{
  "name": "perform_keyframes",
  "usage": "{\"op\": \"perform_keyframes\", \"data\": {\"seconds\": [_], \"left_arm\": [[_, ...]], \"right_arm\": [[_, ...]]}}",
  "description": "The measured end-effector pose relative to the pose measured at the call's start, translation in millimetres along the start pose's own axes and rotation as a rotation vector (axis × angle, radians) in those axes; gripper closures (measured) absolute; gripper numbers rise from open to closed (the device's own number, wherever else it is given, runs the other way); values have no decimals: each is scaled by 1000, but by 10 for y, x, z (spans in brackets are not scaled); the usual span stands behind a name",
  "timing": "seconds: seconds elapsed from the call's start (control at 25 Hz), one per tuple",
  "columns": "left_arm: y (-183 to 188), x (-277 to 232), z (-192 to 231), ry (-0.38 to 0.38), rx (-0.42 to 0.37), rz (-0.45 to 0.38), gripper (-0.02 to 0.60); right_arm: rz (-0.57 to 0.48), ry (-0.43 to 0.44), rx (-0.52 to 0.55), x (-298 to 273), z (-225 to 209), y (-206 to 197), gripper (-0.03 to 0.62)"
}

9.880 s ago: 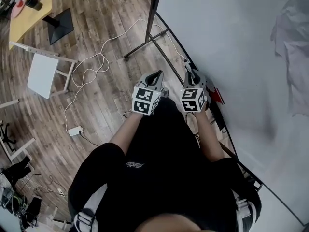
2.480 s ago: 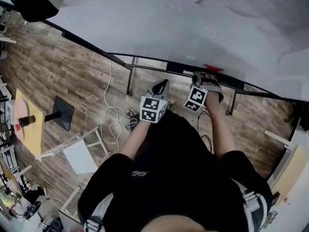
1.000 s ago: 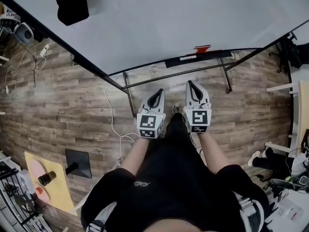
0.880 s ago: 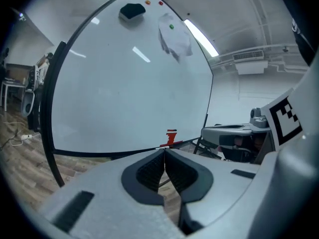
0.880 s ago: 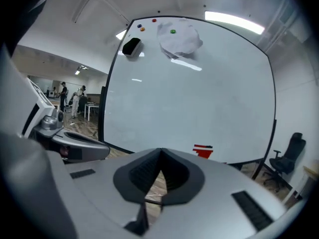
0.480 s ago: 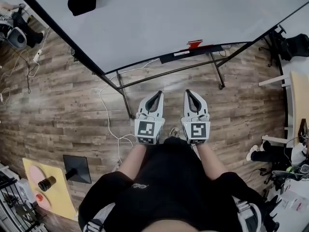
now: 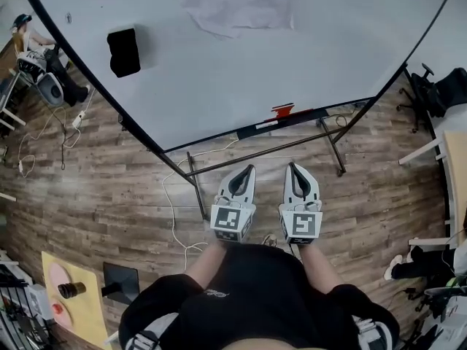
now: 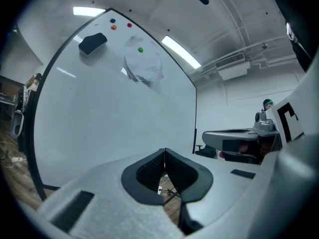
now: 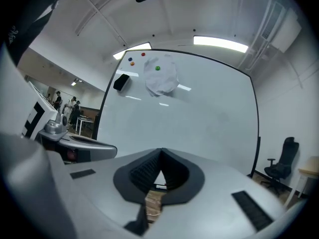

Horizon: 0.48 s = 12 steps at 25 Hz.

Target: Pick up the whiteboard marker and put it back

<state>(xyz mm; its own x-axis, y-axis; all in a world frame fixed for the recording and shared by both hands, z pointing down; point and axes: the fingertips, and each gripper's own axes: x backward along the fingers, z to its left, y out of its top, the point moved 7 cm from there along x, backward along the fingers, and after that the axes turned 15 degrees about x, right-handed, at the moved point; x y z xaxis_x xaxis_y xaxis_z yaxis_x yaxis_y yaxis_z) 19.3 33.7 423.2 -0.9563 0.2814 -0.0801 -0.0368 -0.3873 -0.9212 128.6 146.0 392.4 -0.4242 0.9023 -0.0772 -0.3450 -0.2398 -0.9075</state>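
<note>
1. As the person stands facing the whiteboard, both grippers are held out level in front of the body, side by side and apart; the left gripper and the right gripper point toward the board's lower edge.
2. In the left gripper view the jaws meet at their tips with nothing between them; only floor shows through the gap beneath the tips.
3. In the right gripper view the jaws are likewise pressed together and hold nothing.
4. The whiteboard marker cannot be picked out for certain; a small red object lies on the black tray under the board's lower edge, ahead of both grippers and well apart from them; it is too small to tell whether it is the marker.
5. A black eraser sticks to the board's upper left; a crumpled white sheet hangs near the top, pinned by a green magnet; blue, orange and red magnets sit just beside it.
6. The board's metal stand rests on a wood-plank floor; a white cable trails across the planks; a black office chair stands at the right; a yellow table shows at the lower left.
</note>
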Motion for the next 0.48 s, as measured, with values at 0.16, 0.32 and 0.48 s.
{"op": "perform_keyframes", "data": {"seconds": [0.16,0.32,0.48], "left_arm": [[19,-97,-198,-19,-13,-2,574],[-22,-129,-384,-27,-20,14,574],[-42,-158,-539,-47,-35,12,574]], "right_arm": [[-4,-18,-27,108,-173,-79,591],[-8,-25,-47,227,-273,-124,591],[-16,-23,-89,323,-323,-192,591]]}}
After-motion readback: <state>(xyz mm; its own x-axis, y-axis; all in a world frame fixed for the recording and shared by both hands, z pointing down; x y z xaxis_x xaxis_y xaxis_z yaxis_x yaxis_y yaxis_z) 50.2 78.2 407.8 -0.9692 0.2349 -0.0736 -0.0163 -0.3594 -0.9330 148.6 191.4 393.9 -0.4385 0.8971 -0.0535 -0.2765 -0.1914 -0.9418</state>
